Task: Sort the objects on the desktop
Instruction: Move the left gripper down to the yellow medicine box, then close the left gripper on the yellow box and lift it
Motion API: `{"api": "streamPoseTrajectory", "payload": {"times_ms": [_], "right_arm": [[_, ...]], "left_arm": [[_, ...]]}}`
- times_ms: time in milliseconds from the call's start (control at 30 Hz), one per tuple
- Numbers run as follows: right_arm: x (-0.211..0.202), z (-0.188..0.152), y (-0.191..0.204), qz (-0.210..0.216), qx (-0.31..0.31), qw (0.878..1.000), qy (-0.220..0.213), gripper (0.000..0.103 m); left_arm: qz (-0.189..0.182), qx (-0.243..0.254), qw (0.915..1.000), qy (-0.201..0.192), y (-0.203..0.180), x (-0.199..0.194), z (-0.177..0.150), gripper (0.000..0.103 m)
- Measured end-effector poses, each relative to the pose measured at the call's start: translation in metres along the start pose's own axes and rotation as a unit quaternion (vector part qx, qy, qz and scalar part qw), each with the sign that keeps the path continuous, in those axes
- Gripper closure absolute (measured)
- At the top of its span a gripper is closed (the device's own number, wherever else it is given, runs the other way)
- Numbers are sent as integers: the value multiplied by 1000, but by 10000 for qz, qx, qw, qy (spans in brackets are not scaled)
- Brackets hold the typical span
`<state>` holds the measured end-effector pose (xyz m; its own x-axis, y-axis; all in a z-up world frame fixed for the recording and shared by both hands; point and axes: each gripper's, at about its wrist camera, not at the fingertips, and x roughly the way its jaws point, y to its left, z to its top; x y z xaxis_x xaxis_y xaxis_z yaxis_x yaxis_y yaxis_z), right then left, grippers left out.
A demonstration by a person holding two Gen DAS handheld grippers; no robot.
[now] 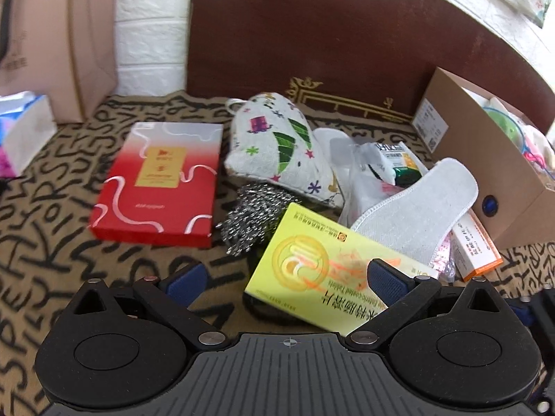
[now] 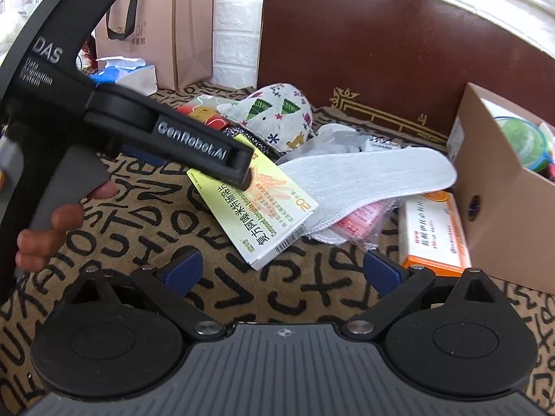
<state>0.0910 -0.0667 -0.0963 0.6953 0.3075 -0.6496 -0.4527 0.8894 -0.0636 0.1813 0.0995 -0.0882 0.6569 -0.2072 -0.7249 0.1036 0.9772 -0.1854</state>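
Note:
A yellow-green medicine box (image 1: 312, 270) lies tilted on the pile, between the wide-open fingers of my left gripper (image 1: 284, 284); the right finger (image 1: 385, 280) overlaps its top face. In the right wrist view the left gripper's finger (image 2: 239, 170) rests over the same box (image 2: 263, 215). My right gripper (image 2: 281, 270) is open and empty, low over the patterned cloth in front of the box. Behind lie a grey insole (image 1: 416, 208), a printed fabric pouch (image 1: 281, 149), a steel scourer (image 1: 253, 218), a red box (image 1: 159, 183) and an orange-and-white medicine box (image 2: 433, 235).
A brown cardboard box (image 2: 503, 215) holding colourful items stands at the right. A dark brown headboard (image 1: 312, 34) rises behind. A pink paper bag (image 2: 166, 27) and a tissue pack (image 1: 24, 131) are at the back left. Plastic-wrapped packets (image 1: 381, 166) lie under the insole.

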Motion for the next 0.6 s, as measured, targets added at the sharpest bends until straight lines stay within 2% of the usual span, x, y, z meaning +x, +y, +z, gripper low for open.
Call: {"api": "streamPoseTrajectory", "payload": {"times_ms": [133, 300, 367, 433, 567, 600], "right_arm": [[13, 3, 1, 19, -2, 10000, 66, 12], [24, 6, -2, 62, 17, 9999, 110, 18], [27, 6, -2, 103, -18, 9999, 95, 24], [29, 5, -4, 218, 23, 9997, 136, 38], [29, 1, -10, 286, 173, 9993, 172, 38], [27, 0, -12, 282, 207, 9992, 168, 38]], "left_arm": [[-412, 49, 9990, 162, 1, 10, 3, 3], [-618, -192, 9975, 283, 9, 19, 8, 4], [-822, -203, 9958, 346, 9, 20, 10, 11], [-939, -47, 9945, 468, 4, 18, 10, 13], [-920, 222, 9937, 601, -8, 17, 7, 13], [-925, 219, 9935, 628, -10, 18, 6, 10]]}}
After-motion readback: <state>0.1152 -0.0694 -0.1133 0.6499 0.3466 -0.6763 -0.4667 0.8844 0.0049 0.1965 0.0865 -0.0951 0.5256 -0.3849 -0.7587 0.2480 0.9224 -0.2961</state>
